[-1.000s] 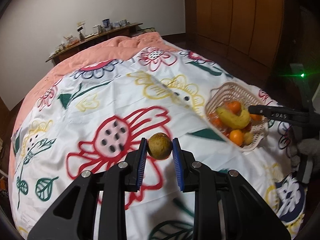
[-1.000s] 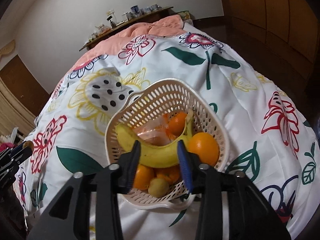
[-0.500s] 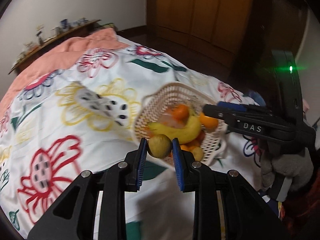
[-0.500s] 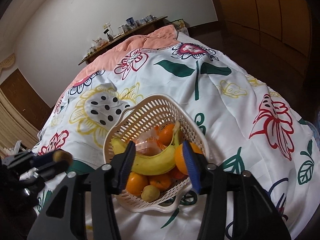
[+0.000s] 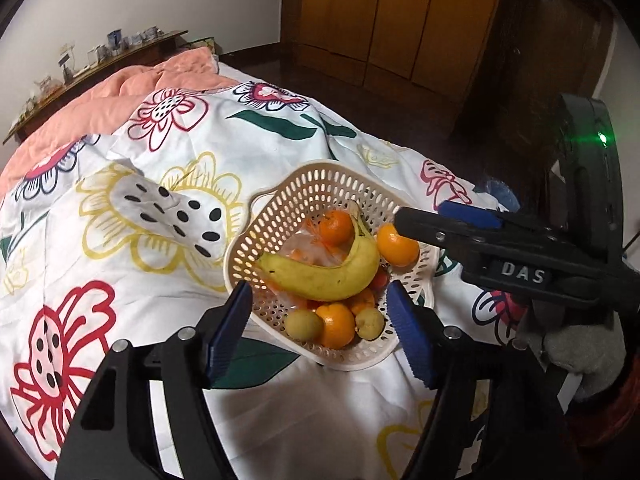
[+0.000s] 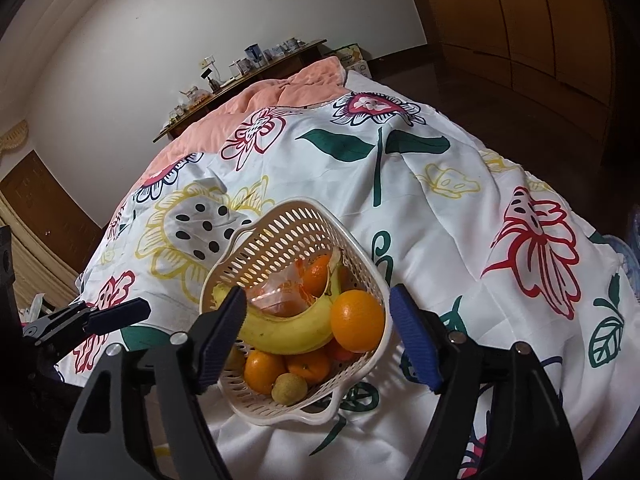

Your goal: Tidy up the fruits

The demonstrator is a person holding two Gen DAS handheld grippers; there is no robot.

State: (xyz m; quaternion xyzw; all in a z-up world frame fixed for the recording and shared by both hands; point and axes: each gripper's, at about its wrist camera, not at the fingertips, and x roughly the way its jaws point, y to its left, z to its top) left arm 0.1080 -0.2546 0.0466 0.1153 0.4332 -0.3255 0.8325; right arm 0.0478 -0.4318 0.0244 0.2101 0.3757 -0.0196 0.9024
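A cream perforated basket [image 5: 308,172] sits on the flowered bedspread, holding a banana [image 5: 320,276], several oranges and two yellow-green round fruits [image 5: 304,325] at its near edge. My left gripper [image 5: 318,296] hovers over that near edge, its jaws opening with nothing pressed between them. In the right wrist view the same basket [image 6: 296,204] lies below my right gripper [image 6: 316,300], whose jaws are also opening. A large orange [image 6: 357,320] rests on the banana [image 6: 280,332] between the fingers, touching neither pad. The left gripper's fingertips [image 6: 120,314] show at the left.
The white flowered bedspread [image 5: 168,280] covers a bed with a pink quilt [image 5: 120,96] at the far end. A wooden shelf with small items [image 5: 100,52] lines the wall and wooden wardrobes [image 5: 380,20] stand to the right. A hand in a grey glove [image 5: 576,352] holds the right gripper.
The left gripper carried a yellow-green fruit across the bed to the basket and let it go. The right gripper's jaws spread apart off the orange, which stays on the banana.
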